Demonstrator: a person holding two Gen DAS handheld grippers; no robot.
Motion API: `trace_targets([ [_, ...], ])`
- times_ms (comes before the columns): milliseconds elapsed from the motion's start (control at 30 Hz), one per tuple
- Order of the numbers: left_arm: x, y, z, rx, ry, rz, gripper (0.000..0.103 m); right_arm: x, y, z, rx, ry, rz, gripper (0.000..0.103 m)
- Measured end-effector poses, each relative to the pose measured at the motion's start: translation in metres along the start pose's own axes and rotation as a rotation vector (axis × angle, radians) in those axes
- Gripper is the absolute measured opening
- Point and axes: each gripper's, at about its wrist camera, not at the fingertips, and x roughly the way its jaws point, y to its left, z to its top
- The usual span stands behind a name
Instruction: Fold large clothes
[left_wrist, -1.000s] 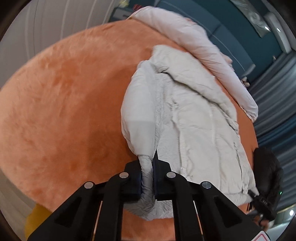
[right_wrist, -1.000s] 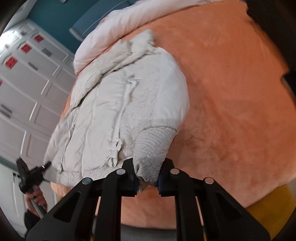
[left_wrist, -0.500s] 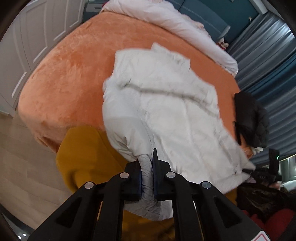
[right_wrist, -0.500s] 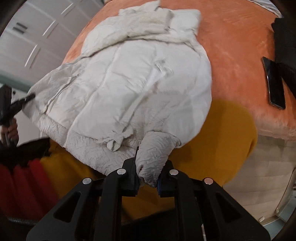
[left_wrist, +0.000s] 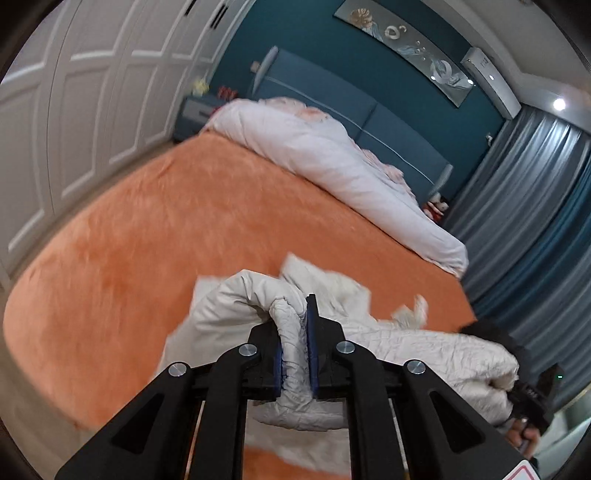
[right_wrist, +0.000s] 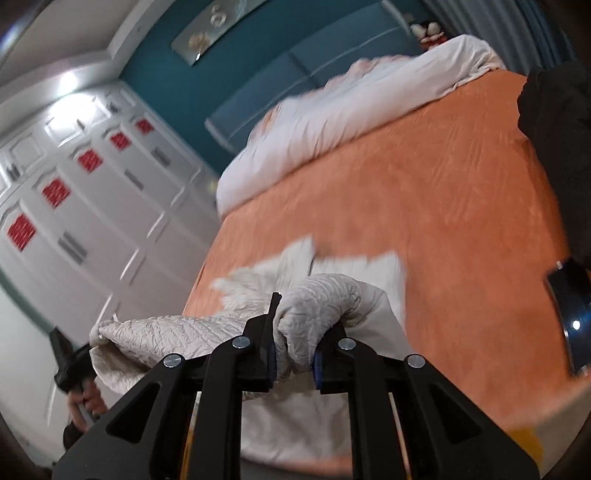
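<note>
Both grippers, left gripper (left_wrist: 294, 347) and right gripper (right_wrist: 293, 343), pinch the white puffer jacket (left_wrist: 424, 354); I'd keep the cuffs level and lay it flat on the orange bedspread (left_wrist: 155, 236).

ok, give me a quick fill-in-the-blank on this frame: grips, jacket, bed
1. Both grippers, left and right, have their jaws ____ on the white jacket.
2. The blanket covering the bed is ____ in colour.
3. The rolled white duvet lies at the ____ end of the bed.

Missing words: shut; orange; headboard
</note>
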Motion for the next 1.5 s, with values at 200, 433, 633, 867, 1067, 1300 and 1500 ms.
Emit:
trace_targets([
  [200,0.110,0.028,0.005,-0.041,0.078,0.146,0.011,0.094,-0.042,0.005,0.137,-0.013,-0.065,0.017],
  [433,0.173,0.066,-0.005,-0.102,0.166,0.150,0.019,0.115,-0.071,0.000,0.270,-0.010,0.032,0.033],
  [633,0.116,0.068,0.015,-0.169,0.101,-0.004,0.021,0.064,-0.083,0.008,0.377,-0.149,0.191,0.049],
  [867,0.103,0.066,0.029,-0.193,0.114,0.022,0.022,0.007,-0.039,0.013,0.136,-0.252,0.004,0.050],
  [1067,0.107,0.040,0.040,-0.100,0.140,0.120,0.022,0.064,0.056,-0.036,-0.285,-0.004,-0.084,0.050],
  [1300,0.105,0.035,0.060,-0.087,0.240,0.113,0.022,0.149,0.104,-0.088,-0.525,0.185,-0.172,0.037],
  [1500,0.084,0.067,0.068,-0.176,0.279,0.039,0.023,0.170,0.044,-0.059,-0.352,0.192,-0.295,0.035],
])
